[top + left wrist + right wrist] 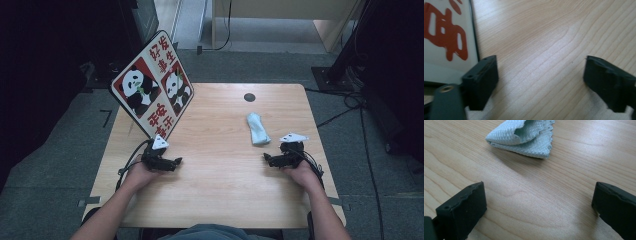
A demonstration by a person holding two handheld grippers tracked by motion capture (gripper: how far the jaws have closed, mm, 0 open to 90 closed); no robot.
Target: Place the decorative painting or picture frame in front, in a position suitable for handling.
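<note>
A folded light-blue cloth [258,128] lies on the right half of the wooden table [220,175]; in the right gripper view the cloth [524,137] sits just beyond the jaws. My right gripper [268,159] rests on the table below the cloth, open, with bare wood between its jaws [539,202]. A white sign with pandas and red characters [152,85] stands tilted at the table's left rear. My left gripper [176,162] rests near the sign's lower corner, open and holding nothing [540,77]. The sign's edge [446,37] shows at the left of the left gripper view.
A round dark hole [249,97] marks the table's far edge. Cables [350,107] run over the grey floor at the right. A wooden cabinet [280,12] stands at the back.
</note>
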